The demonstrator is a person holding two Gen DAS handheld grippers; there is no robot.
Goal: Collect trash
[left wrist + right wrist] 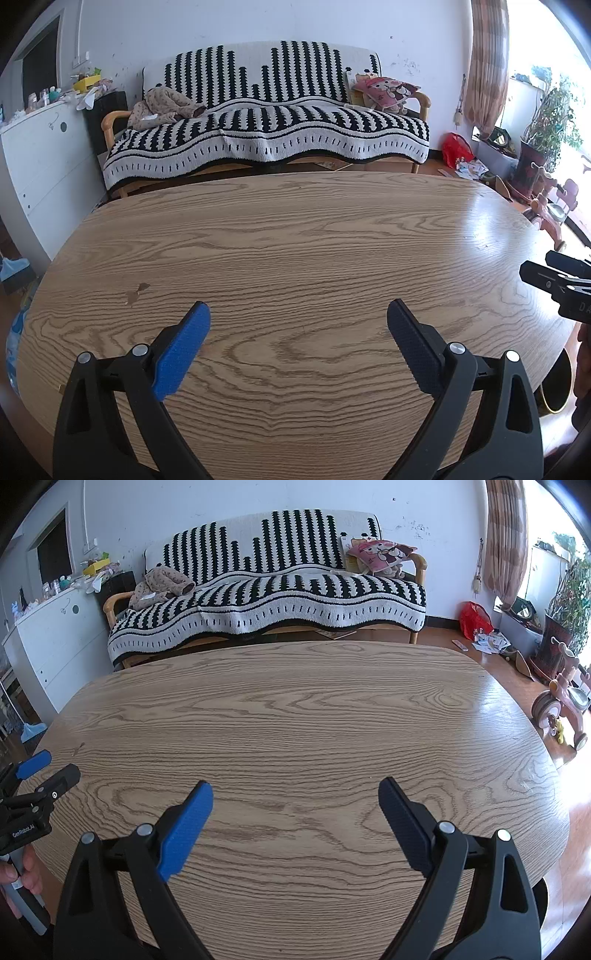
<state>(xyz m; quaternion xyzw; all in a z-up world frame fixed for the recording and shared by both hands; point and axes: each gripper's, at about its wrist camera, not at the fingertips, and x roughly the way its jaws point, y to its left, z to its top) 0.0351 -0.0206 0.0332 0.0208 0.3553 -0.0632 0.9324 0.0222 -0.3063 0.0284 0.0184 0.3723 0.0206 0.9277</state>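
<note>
No trash lies on the wooden table in front of me; its top shows only grain and a small pale stain near its left side. The only litter I can make out is a scatter of paper scraps on the floor beyond the table's far right corner, just beside a red plastic bag, and at this distance I cannot say for sure that they are trash rather than something else. On the floor below the table's near right edge sits a dark round rim, perhaps a bin, though only a sliver shows.

My left gripper hangs over the table's near edge with its jaws spread wide and nothing between them. My right gripper hovers over the same edge, to the right of the left one, equally wide apart and empty.

Judging from this, either the table part of the job is done or collecting has not begun; nothing is in hand. What seems left is the paper on the floor past the table, well apart from both grippers. Behind the table stands a sofa under a striped throw.
</note>
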